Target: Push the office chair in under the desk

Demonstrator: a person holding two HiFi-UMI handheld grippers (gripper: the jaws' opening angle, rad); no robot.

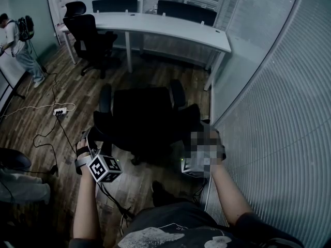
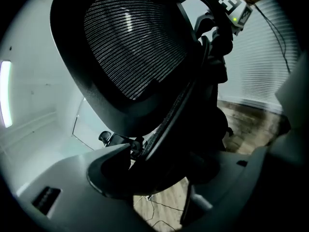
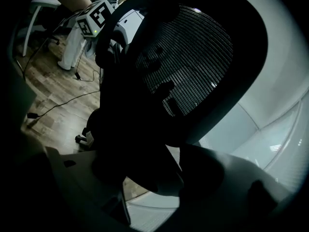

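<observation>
The black office chair [image 1: 145, 118] stands on the wood floor a step short of the white desk [image 1: 170, 27], its back toward me. My left gripper [image 1: 93, 141] is at the left edge of the backrest, my right gripper [image 1: 200, 156] at the right edge, partly under a mosaic patch. In the left gripper view the mesh backrest [image 2: 130, 47] towers ahead, and its dark rim fills the gap of the left gripper [image 2: 183, 168], touching both jaws. In the right gripper view the backrest [image 3: 193, 66] likewise spans the right gripper [image 3: 159, 178].
A second black chair [image 1: 88, 35] stands at the desk's left end. A person [image 1: 18, 45] is at the far left. A power strip [image 1: 59, 110] and cables lie on the floor left of the chair. A wall of blinds [image 1: 269, 112] runs close along the right.
</observation>
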